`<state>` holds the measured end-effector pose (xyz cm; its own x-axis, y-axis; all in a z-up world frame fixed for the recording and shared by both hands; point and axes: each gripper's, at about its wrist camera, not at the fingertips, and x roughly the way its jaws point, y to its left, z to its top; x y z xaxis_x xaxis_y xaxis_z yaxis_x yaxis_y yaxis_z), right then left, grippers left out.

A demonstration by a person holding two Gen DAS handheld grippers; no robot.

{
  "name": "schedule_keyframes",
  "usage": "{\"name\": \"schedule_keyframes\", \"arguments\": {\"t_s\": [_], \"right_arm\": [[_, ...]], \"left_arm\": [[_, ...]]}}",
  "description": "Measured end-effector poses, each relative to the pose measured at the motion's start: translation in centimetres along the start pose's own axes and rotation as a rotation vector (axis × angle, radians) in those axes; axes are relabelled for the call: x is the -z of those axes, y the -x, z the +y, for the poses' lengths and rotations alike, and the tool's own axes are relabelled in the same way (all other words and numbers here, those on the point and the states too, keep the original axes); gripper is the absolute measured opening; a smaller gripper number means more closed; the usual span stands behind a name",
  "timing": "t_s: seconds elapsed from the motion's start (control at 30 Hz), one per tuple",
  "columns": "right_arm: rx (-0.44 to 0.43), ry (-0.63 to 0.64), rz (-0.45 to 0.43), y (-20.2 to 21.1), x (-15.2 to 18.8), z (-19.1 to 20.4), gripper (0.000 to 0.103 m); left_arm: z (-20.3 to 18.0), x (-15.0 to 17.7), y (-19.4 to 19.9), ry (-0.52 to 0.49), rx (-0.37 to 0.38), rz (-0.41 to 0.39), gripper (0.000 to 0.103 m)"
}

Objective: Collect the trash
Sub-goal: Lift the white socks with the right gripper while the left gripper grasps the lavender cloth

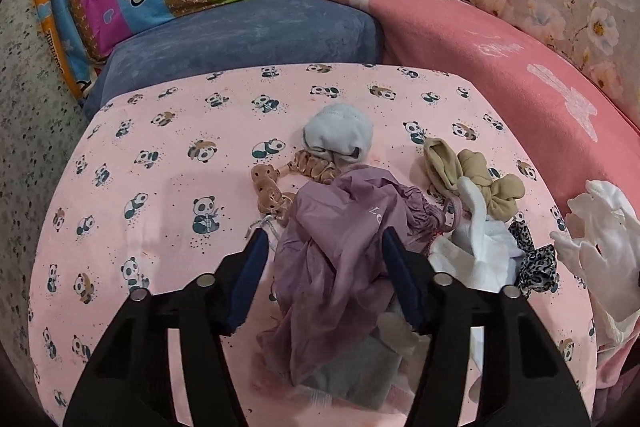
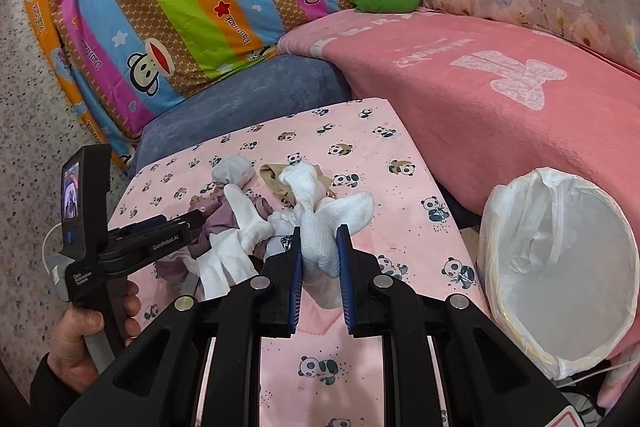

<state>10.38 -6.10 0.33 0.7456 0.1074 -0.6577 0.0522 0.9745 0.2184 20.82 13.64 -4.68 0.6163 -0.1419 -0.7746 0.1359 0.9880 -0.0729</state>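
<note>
Panda-print worktop [image 1: 168, 131] strewn with rags; right gripper [image 2: 320, 259] clamped on white sock [image 2: 320, 243], bin [image 2: 560, 267] just right, drop next; left gripper [image 1: 324, 255] half open astride purple cloth [image 1: 340, 235], not yet pinched.

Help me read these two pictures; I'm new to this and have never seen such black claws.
They are hand-held two-finger grippers, one in each of a person's hands, each with its own fisheye camera. The left camera shows the left gripper open around a crumpled mauve garment on the pink panda-print cloth, among beige fabric pieces. The right camera shows the right gripper shut on a white knitted sock, beside a round bin lined with a white plastic bag. The person's left hand appears there too.
</note>
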Motion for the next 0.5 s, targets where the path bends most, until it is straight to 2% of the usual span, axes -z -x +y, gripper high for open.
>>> {"name": "schedule_keyframes", "arguments": {"t_s": [0.03,0.07,0.1,0.13,0.33,0.5], "right_arm": [[-0.001,0.002,0.004,-0.3,0.0,0.1,0.017],[-0.002,0.004,0.007,-0.4,0.0,0.3,0.017],[-0.002,0.006,0.009,-0.5,0.0,0.4,0.017],[-0.005,0.007,0.013,-0.7,0.1,0.5,0.017],[-0.018,0.008,0.002,0.1,0.0,0.4,0.017],[-0.023,0.002,-0.037,2.1,-0.5,0.0,0.017]], "left_arm": [[0.1,0.1,-0.3,0.009,0.007,0.011,0.034],[0.2,0.2,-0.4,0.019,0.015,0.019,0.028],[0.4,0.2,-0.4,0.028,0.019,0.023,0.017],[0.5,0.4,-0.1,0.04,0.026,0.023,0.01],[0.0,0.4,3.3,0.032,0.035,-0.031,0.004],[-1.8,-0.6,7.5,0.009,0.048,-0.102,0.003]]}}
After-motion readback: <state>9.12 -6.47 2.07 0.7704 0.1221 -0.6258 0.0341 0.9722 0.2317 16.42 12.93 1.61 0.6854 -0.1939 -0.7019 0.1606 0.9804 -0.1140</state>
